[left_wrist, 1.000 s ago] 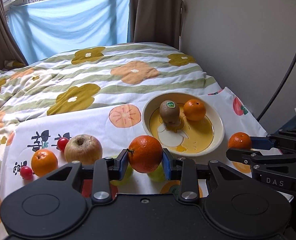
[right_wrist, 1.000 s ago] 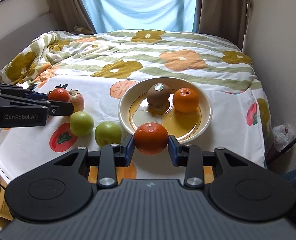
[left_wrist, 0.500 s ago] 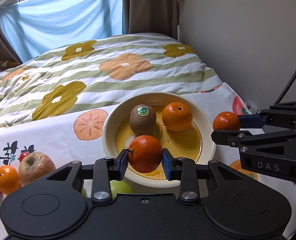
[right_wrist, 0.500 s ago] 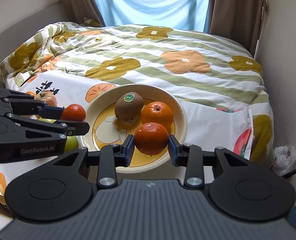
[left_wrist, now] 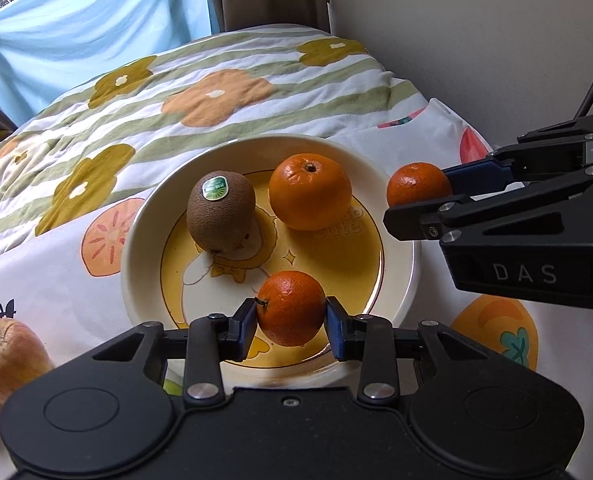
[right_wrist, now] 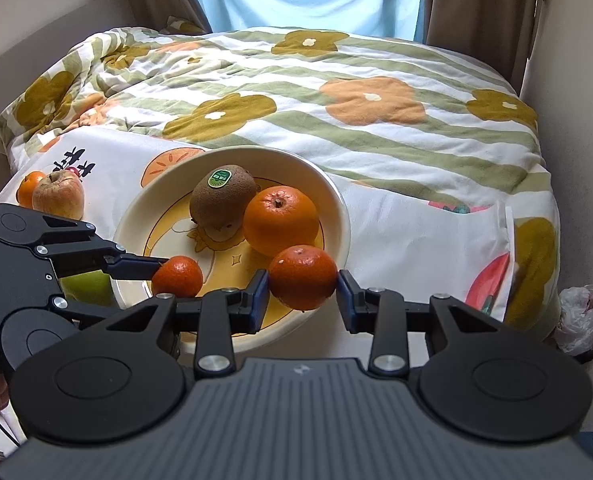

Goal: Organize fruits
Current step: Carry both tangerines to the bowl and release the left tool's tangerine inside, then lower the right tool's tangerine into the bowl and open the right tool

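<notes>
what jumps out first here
Two tools meet over a yellow plate: the left tool, whose jaws have just been opening, has an orange between them, and the right tool grips another orange. A kiwi and a bigger orange lie on the plate.

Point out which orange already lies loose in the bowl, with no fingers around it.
The big orange beside the kiwi, at the bowl's far side. The two smaller oranges each sit between a gripper's fingers; this one lies free.

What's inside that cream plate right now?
Lying in the plate: a kiwi and an orange. Two gripped mandarins hang over it. Fruit partly covers its cartoon print.
</notes>
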### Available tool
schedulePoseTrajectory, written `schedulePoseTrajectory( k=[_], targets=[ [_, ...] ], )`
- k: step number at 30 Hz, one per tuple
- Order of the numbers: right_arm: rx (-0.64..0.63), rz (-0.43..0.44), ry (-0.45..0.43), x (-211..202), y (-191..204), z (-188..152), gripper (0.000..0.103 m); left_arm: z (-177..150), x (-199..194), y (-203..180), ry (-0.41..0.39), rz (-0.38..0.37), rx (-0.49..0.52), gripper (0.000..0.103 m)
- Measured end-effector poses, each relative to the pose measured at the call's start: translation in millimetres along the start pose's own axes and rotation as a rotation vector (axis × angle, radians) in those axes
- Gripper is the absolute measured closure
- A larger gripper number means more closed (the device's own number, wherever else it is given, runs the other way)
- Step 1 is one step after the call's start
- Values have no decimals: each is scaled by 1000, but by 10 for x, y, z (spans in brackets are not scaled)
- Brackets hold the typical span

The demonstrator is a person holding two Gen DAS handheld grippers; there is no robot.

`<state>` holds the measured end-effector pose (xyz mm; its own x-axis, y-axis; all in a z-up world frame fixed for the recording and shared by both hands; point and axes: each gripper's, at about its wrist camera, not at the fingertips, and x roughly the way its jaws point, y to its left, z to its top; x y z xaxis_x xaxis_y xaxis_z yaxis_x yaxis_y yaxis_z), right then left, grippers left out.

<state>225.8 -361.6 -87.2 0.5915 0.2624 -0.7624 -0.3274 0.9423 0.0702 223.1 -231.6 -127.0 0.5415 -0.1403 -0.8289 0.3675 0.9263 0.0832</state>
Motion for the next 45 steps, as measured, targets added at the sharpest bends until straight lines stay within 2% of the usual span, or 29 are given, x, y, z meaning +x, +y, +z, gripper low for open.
schedulePoseTrajectory(
  k=[1,3,5,13,21,27,28,32,33,45],
  targets=[
    [-4,-1,0,1,0,2,52,0,-11,-7,-4,2,2,52],
    [-11,1,0,9,-2,9,52,4,-74,2,-32,7,-8,20],
    [-18,2,0,6,18,13,52,-1,-155,39,-59,13,-24,14],
    [-25,21,6,36,105,48,52,-92,-376,202,-69,38,-60,14],
    [14,40,38,247,164,77,52,-190,-484,344,-77,80,-127,13],
    [-24,13,46,348,238,76,51,-250,-491,426,-66,111,-174,14],
    [-32,8,41,341,252,72,49,-261,-491,435,-66,116,-182,14],
    [-44,2,2,262,282,60,5,-286,-510,413,-75,142,-188,13],
    [-43,-6,-11,236,287,49,0,-288,-519,404,-78,151,-188,13],
    [-52,-35,-69,-77,340,-16,0,-357,-787,363,-106,186,-213,13]
  ],
)
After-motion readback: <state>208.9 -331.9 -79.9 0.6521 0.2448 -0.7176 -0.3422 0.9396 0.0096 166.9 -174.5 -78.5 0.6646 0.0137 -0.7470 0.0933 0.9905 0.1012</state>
